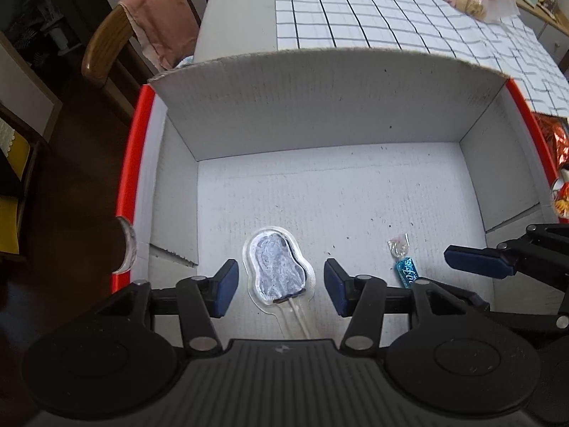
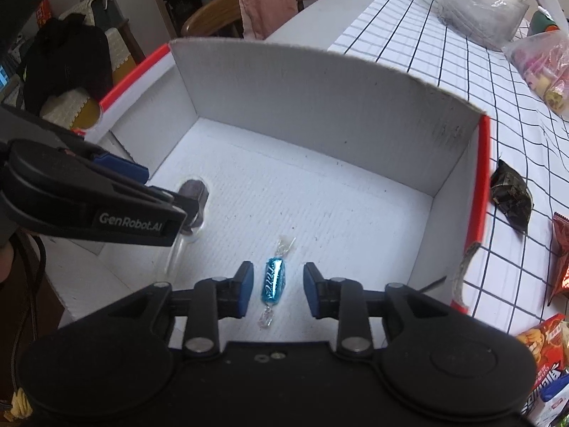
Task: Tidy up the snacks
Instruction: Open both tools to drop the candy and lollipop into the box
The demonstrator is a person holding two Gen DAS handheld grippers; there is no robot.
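Observation:
A white cardboard box [image 1: 320, 106] with red outer edges stands on the table; it also shows in the right wrist view [image 2: 320, 89]. A wrapped lollipop [image 1: 277, 270] lies on the box floor between the open fingers of my left gripper [image 1: 281, 284]; it is partly hidden in the right wrist view [image 2: 193, 192]. A blue wrapped candy [image 2: 273, 281] lies on the box floor between the open fingers of my right gripper [image 2: 278, 290]; it also shows in the left wrist view [image 1: 405, 270]. Neither gripper holds anything.
Snack packets lie on the checked tablecloth [image 2: 462, 71] right of the box: a dark packet [image 2: 512, 195], a red packet [image 2: 562, 256] and more at the lower right [image 2: 544, 341]. Plastic bags [image 2: 540, 67] sit further back. A wooden chair [image 1: 117, 35] with a pink cloth stands left.

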